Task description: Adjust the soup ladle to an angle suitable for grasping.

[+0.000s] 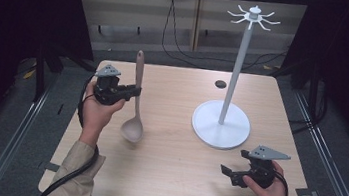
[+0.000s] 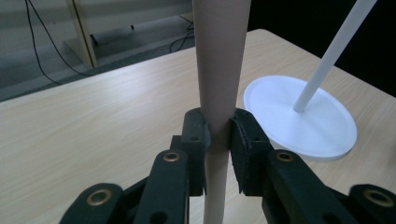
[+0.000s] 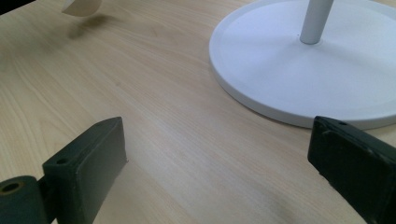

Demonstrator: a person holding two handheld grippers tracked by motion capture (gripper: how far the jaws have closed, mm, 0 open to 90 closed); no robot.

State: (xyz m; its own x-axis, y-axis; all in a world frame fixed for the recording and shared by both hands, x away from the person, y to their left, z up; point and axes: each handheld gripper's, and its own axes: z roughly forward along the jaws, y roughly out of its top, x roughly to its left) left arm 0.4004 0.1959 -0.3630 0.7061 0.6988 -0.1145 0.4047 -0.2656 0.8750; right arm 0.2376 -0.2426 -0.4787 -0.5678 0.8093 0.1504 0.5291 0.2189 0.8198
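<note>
Upright, smooth beige ladle (image 1: 135,104) pinched in left gripper (image 1: 134,92) jaws; right gripper (image 1: 226,172) jaws agape over woodgrain table (image 1: 162,177).

The ladle (image 1: 135,104) stands upright at the table's (image 1: 167,178) left. The stand (image 1: 222,123) sits right of it. The right gripper (image 1: 229,174) hovers near the stand's near edge.

A white stand (image 1: 221,124) is sitting on the pale wooden table (image 1: 162,177) — round base, tall thin pole, hooks fanning out at the top. A small black disc (image 1: 220,84) is lying near the far edge; cables are trailing across the floor beyond.
</note>
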